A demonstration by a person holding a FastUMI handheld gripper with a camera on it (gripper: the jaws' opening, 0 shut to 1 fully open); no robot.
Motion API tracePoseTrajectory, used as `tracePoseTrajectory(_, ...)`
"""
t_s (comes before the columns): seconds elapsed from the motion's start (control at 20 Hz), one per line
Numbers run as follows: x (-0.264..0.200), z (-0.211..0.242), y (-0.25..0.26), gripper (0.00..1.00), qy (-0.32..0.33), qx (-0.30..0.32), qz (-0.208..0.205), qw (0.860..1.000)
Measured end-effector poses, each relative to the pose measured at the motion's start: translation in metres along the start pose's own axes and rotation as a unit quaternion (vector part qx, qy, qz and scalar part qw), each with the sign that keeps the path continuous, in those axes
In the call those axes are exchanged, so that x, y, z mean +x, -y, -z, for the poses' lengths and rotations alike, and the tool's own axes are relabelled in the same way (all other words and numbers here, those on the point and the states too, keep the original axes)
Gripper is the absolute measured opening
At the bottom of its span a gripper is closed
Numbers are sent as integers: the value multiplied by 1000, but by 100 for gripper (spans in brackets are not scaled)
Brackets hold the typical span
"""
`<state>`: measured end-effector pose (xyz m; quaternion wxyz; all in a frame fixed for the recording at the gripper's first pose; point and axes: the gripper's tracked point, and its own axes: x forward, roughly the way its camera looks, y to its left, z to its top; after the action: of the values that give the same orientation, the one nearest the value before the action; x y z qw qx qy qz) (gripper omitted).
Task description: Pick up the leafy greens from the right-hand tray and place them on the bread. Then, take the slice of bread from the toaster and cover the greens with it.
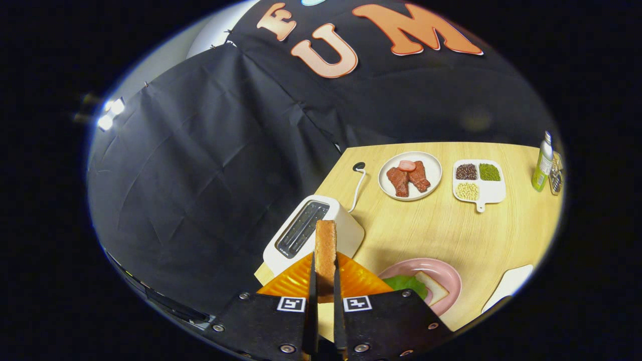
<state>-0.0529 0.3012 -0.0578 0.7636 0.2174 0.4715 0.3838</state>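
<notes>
My tool point(324, 281) grips an upright brown toast slice point(325, 250) above the white toaster point(313, 233); right of it, a pink plate point(446, 275) carries leafy greens point(407, 284) over white bread point(432, 288).

Toaster point(321, 228) front carries small print, too tiny to read.

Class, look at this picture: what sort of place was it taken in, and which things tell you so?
Probably a staged kitchen table set up in a draped booth, not a real kitchen. Clues: a toaster, plates of food on a wooden table, and the gripper shut on a bread slice.
</notes>
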Motion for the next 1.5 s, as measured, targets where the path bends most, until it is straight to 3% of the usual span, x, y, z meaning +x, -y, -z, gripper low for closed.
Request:
tracePoseTrajectory(0.8,-14,62,55,13,33,33,-21,999)
tracePoseTrajectory(1.5,11,120,105,13,14,121,-36,992)
